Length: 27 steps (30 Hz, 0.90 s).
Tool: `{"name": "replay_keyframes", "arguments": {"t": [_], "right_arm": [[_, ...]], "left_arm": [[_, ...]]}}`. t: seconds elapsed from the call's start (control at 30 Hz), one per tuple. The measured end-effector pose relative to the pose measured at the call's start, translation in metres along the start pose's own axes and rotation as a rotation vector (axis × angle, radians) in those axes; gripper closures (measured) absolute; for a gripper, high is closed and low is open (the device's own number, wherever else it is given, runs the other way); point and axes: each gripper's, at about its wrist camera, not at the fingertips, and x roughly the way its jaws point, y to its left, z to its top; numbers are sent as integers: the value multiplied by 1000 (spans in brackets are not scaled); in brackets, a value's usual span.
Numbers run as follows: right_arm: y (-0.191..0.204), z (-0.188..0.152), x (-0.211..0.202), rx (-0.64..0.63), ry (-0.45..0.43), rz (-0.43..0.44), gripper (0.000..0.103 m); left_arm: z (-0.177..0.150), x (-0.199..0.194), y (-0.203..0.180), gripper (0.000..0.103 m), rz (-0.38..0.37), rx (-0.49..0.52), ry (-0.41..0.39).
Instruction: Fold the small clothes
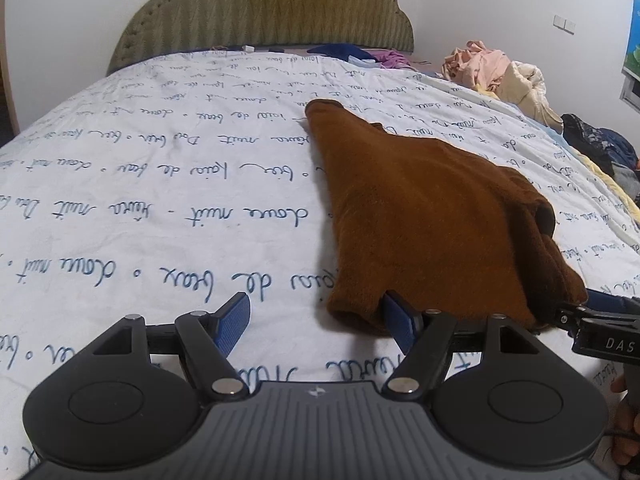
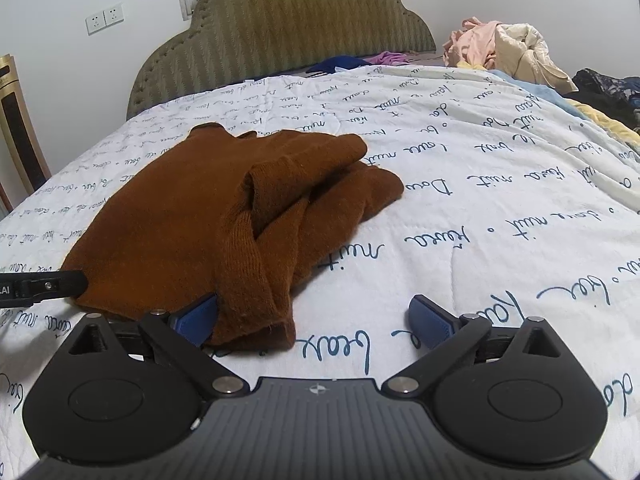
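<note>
On the bed's script-printed quilt (image 1: pixel 160 208), the brown knit garment (image 2: pixel 192 216) lay partly folded, one sleeve doubled across the body and layers bunched toward its right side. Left tool (image 1: pixel 316 320) stood released: one blue pad rested on bare quilt, the other sat under or against the garment's near hem, nothing pinched between them. Right tool (image 2: pixel 316 320) likewise stood spread wide; its left pad touched the near sleeve edge, its right pad lay clear on the quilt. Garment was thus let go, lying just ahead of both tools.

Judgement: fold just laid down; next step probably a regrip at the near hem corners. To do it well, take each corner through all layers, lift together, and carry the hem evenly toward the headboard (image 2: pixel 280 28) so the bunched sleeve does not drag out.

Containers: none seen. Unsorted clothes pile (image 2: pixel 508 48) sat loose at the bed's far right corner, well apart.
</note>
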Motion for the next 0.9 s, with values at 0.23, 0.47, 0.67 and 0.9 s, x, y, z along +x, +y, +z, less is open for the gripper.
{"name": "replay_keyframes", "arguments": {"t": [0.23,0.47,0.67,0.9], "right_arm": [[5,-7,-8,-10,12,-21,1],[21,-14,-20,-62,26,-35,1],[38,-13,-25,-77,25,-29,1],[48,-14,-22,-98,21,-45,1]], "left_arm": [[-13,-7,11,25,50,-24,-19],[-26,-9,21,18,161,-2,-55],[-28,-8,19,14,185,8,-52],[-31,-4,21,3,218,-9,-50]]}}
